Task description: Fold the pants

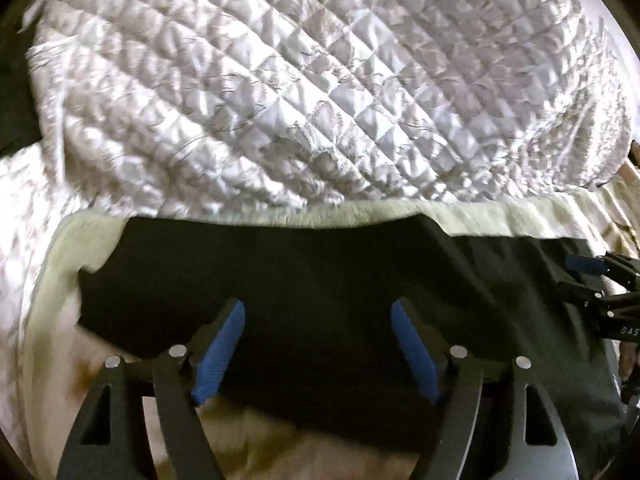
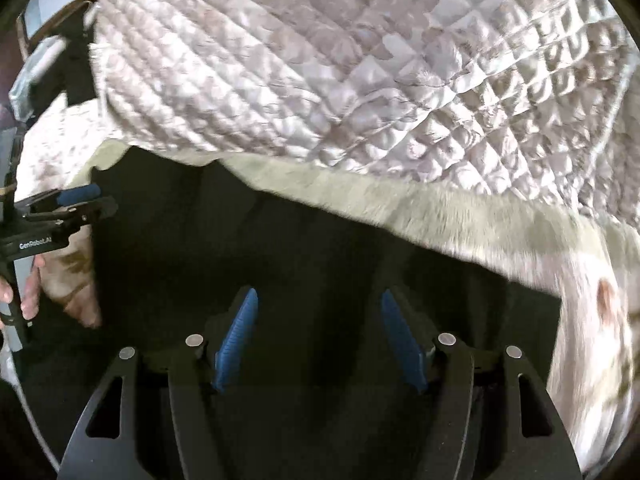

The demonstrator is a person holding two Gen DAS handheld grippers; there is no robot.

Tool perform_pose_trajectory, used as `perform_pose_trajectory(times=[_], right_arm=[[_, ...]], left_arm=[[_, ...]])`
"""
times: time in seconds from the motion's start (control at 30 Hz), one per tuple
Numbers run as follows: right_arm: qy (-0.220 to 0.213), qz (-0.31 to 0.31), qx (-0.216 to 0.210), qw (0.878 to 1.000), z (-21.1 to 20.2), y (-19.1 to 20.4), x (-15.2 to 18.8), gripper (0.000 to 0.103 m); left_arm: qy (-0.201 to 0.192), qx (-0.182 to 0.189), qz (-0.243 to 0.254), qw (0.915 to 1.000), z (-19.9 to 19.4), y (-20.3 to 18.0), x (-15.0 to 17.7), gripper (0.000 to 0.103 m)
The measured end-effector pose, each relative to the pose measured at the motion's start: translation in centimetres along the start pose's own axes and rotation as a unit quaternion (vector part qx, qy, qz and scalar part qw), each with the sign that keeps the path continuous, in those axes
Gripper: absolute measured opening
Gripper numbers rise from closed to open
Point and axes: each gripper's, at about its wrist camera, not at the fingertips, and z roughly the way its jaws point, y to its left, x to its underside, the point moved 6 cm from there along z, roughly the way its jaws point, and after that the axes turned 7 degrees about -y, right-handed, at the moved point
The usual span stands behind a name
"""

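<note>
The black pants point(image 1: 280, 288) lie flat on a pale fuzzy blanket point(image 1: 360, 210). They also fill the lower half of the right wrist view point(image 2: 300, 248). My left gripper point(image 1: 318, 312) is open and empty, its blue pads point(image 1: 220, 348) spread just above the pants' left part. My right gripper point(image 2: 318, 300) is open and empty over the pants' right part. The right gripper shows at the right edge of the left wrist view point(image 1: 588, 270). The left gripper shows at the left edge of the right wrist view point(image 2: 80, 200), with a hand on its handle.
A white quilted comforter point(image 1: 320, 80) is piled behind the pants and fills the top of both views point(image 2: 360, 60). The fuzzy blanket's edge point(image 2: 440, 208) borders the pants at the back. Dark furniture point(image 2: 52, 20) shows at the far left of the right wrist view.
</note>
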Motion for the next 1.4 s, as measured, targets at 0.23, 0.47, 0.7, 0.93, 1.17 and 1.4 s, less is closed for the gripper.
perform_pose_trajectory(times=[0.23,0.47,0.7,0.93,1.17,1.4], right_arm=[[0.045,-0.014,0.008,0.999,5.6,-1.1,-0.9,0.065],[0.044,-0.072,0.030,0.996,5.2,1.0,-0.6,0.010],[-0.039,-0.062,0.018,0.997,-2.5,3.2,-2.1,0.009],[-0.113,-0.032,-0.028,0.993,-15.3,6.8,2.8,0.009],[-0.021,0.061,-0.058,0.996,-17.1,9.2,16.0,0.009],[-0.019,0.130,-0.076,0.988,-18.4,8.8,19.6,0.030]], left_arm=[[0.041,-0.022,-0.001,0.9989,6.3,-0.2,0.5,0.083],[0.023,-0.022,0.027,0.9991,5.8,-1.6,1.1,0.026],[-0.007,-0.007,0.008,0.9999,0.8,-2.2,0.8,0.002],[-0.078,0.037,-0.035,0.9956,-12.5,-1.6,2.7,0.002],[-0.034,0.062,-0.085,0.9939,-19.0,-1.9,14.0,0.003],[0.023,0.054,-0.100,0.9933,-20.1,-1.9,19.7,0.003]])
